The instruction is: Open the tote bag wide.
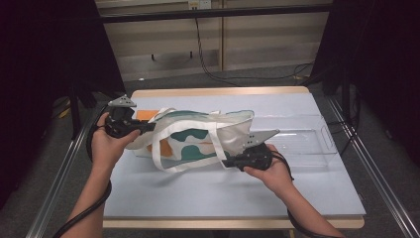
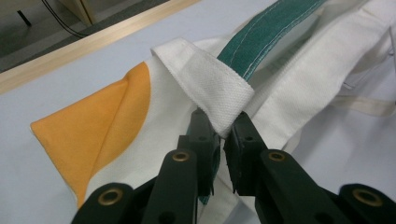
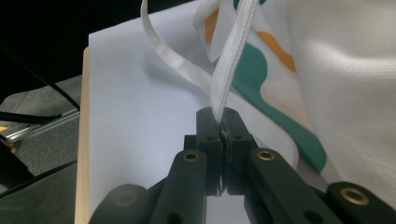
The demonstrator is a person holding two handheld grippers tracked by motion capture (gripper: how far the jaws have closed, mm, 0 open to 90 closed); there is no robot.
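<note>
The tote bag [image 1: 198, 136] lies lengthwise between them: left hand-held gripper [image 2: 223, 128] pinches its rim, right hand-held gripper [image 3: 220, 122] clamps a handle strap [image 3: 229, 60].

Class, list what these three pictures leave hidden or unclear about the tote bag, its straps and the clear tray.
- Tote bag inside: high view, folded cloth covers it.
- Clear tray near end: high view, bag overlaps it.
- Strap top: right gripper view, cut by upper edge.
- Strap loop underside: left gripper view, left claw hides it.
</note>
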